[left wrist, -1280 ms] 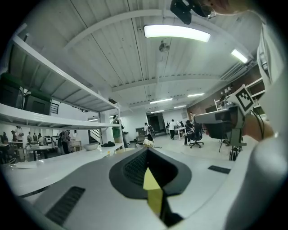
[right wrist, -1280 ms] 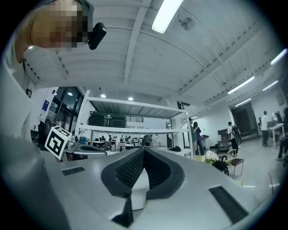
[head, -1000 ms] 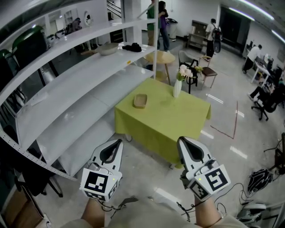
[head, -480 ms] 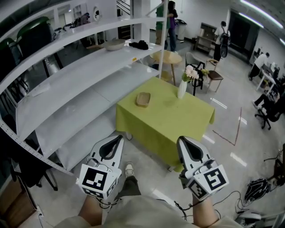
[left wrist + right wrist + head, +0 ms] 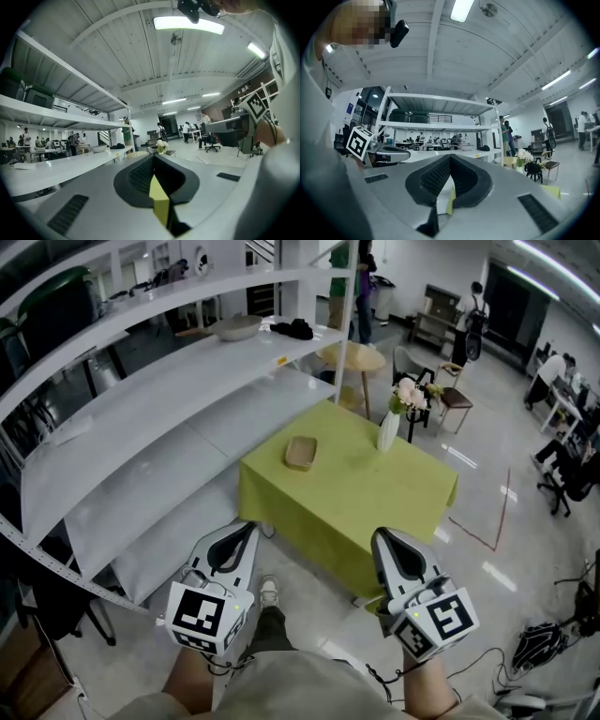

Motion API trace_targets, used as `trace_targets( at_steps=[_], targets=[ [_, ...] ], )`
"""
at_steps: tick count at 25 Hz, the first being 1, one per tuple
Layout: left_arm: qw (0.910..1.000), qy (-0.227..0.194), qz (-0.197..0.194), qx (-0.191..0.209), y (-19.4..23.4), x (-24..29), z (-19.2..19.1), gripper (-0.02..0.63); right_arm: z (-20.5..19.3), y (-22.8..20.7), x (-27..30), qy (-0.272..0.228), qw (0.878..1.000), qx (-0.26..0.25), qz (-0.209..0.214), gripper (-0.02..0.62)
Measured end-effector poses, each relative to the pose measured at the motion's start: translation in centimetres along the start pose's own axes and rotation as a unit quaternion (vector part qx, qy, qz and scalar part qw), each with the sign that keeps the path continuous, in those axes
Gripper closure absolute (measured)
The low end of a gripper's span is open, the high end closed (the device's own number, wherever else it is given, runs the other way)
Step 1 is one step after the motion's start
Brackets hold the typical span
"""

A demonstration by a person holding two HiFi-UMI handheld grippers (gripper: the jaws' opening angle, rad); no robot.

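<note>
1. Two grippers show at the lower centre, the left gripper (image 5: 249, 529) and the right gripper (image 5: 381, 535). Both have their jaws pressed together and are empty.
2. One green table (image 5: 347, 512) stands at centre frame just above them. It bears one vase (image 5: 388, 430) and one shallow tray (image 5: 300, 453).

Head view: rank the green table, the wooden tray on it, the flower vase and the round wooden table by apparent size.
1. green table
2. round wooden table, though it stands farther off, so true size is unsure
3. wooden tray and flower vase: about alike, not ranked
</note>
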State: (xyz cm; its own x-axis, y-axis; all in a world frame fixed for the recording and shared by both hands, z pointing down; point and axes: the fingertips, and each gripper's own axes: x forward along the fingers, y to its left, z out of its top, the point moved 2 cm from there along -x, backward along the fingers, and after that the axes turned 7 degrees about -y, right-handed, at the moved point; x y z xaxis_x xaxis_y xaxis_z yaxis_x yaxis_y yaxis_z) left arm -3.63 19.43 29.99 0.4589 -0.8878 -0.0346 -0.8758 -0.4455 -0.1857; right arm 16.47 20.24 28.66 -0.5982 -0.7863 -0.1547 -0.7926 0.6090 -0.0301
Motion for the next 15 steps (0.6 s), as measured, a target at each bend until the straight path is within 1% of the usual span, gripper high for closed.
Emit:
trace_targets(
  at_steps=[4,8,12,15],
  targets=[
    [0.9999,0.011,-0.003,-0.002,2.2,2.8,-1.6,0.601,-1.6,-1.7,3.2,0.013,1.0,0.003,-0.006,0.589],
    [0.9997,0.019,-0.01,-0.006,5.3,6.1,-2.6,0.601,-2.9,-3.5,7.6,0.029,0.999,0.002,-0.013,0.589],
    [0.9994,0.027,-0.016,-0.014,9.5,9.9,-3.6,0.601,-3.4,-4.7,13.3,0.035,0.999,0.017,-0.018,0.589],
    [0.9991,0.031,-0.02,-0.02,13.3,13.0,-4.2,0.601,-4.1,-5.9,17.7,0.055,0.998,0.006,-0.021,0.589]
  ],
)
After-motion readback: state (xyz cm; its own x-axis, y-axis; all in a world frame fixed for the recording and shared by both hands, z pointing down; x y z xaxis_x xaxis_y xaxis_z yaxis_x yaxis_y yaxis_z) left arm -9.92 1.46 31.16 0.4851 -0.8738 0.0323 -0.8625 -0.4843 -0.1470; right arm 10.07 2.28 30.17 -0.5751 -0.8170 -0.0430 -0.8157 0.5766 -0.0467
